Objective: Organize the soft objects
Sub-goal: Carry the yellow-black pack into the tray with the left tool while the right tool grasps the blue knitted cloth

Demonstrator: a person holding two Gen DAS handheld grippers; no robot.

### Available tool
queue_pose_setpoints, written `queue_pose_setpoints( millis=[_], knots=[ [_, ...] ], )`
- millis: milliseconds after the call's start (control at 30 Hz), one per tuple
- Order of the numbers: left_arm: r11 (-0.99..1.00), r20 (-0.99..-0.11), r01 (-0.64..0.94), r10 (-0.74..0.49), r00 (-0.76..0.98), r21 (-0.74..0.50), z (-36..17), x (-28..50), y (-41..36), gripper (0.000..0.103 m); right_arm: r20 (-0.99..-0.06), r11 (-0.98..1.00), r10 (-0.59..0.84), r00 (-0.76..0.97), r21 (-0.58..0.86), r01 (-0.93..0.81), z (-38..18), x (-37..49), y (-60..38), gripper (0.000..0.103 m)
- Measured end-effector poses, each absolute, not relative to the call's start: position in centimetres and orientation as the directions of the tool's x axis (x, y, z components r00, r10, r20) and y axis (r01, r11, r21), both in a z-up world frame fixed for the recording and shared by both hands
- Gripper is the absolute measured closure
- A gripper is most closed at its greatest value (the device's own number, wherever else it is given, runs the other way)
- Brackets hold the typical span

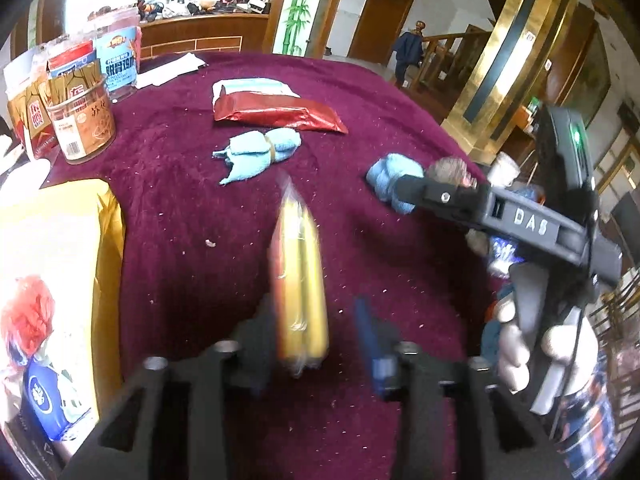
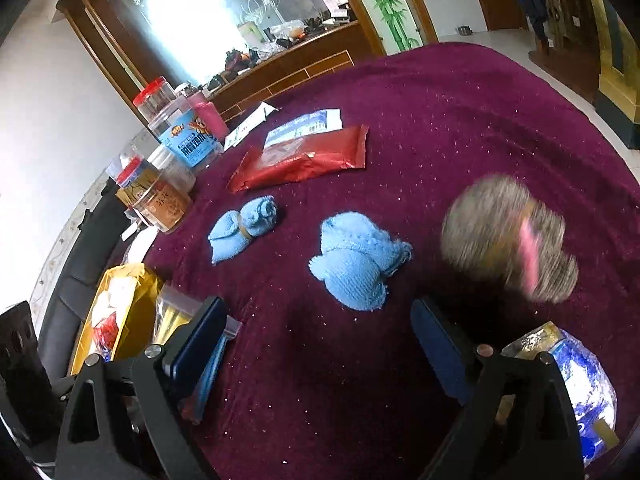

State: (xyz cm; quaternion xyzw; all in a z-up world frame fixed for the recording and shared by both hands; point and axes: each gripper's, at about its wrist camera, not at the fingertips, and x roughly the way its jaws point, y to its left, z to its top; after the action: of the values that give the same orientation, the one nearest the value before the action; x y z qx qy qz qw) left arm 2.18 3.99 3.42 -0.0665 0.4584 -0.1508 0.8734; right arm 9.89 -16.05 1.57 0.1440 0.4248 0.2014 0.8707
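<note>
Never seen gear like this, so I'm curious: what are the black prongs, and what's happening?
No robot: a person holds a hand-held gripper in each hand, each carrying a fisheye camera; the prongs are its fingers. One picture from the left hand-held gripper, one from the right hand-held gripper. On the burgundy tablecloth lie two blue knitted bundles, a red foil packet and jars. Both jaws stand open: a blurred yellow packet sits between the left's, a blurred grey fuzzy bundle beyond the right's.

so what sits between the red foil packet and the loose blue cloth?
The banded blue cloth roll lies roughly between red foil packet and loose blue cloth, right wrist view.
</note>
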Motion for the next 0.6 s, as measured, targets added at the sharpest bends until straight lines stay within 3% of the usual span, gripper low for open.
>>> queue_pose_setpoints(
  millis=[67,233,367,400,433,467,600],
  knots=[
    [0.953,-0.784,0.200,-0.302,0.543,-0.228,3.1,1.8,3.8,0.050,-0.682,0.877,0.475,0.557,0.424,-0.228,1.5,9.9,-16.1,0.011],
    [0.970,-0.800,0.159,-0.243,0.549,-0.185,2.3,2.9,3.4,0.031,-0.679,0.872,0.481,0.555,0.433,-0.227,1.7,10.0,-16.3,0.011],
    [0.988,-0.832,0.126,-0.141,0.536,-0.087,0.5,4.8,2.0,0.024,-0.674,0.868,0.487,0.556,0.442,-0.225,1.7,10.0,-16.5,0.011],
    [0.991,-0.827,0.127,-0.108,0.552,-0.045,0.2,5.2,1.5,0.030,-0.670,0.866,0.490,0.557,0.448,-0.223,1.7,10.0,-16.6,0.011],
    [0.990,-0.819,0.138,-0.085,0.568,-0.007,-0.1,5.3,0.9,0.052,-0.668,0.865,0.492,0.559,0.451,-0.222,1.7,10.0,-16.7,0.011],
    [0.989,-0.816,0.146,-0.085,0.571,0.000,-0.1,5.4,0.7,0.059,-0.665,0.863,0.494,0.560,0.455,-0.221,1.7,10.0,-16.8,0.011],
    [0.982,-0.820,0.166,-0.165,0.548,-0.087,0.7,5.0,1.5,0.060,-0.666,0.865,0.490,0.563,0.449,-0.222,1.7,10.0,-16.7,0.011]
  ],
)
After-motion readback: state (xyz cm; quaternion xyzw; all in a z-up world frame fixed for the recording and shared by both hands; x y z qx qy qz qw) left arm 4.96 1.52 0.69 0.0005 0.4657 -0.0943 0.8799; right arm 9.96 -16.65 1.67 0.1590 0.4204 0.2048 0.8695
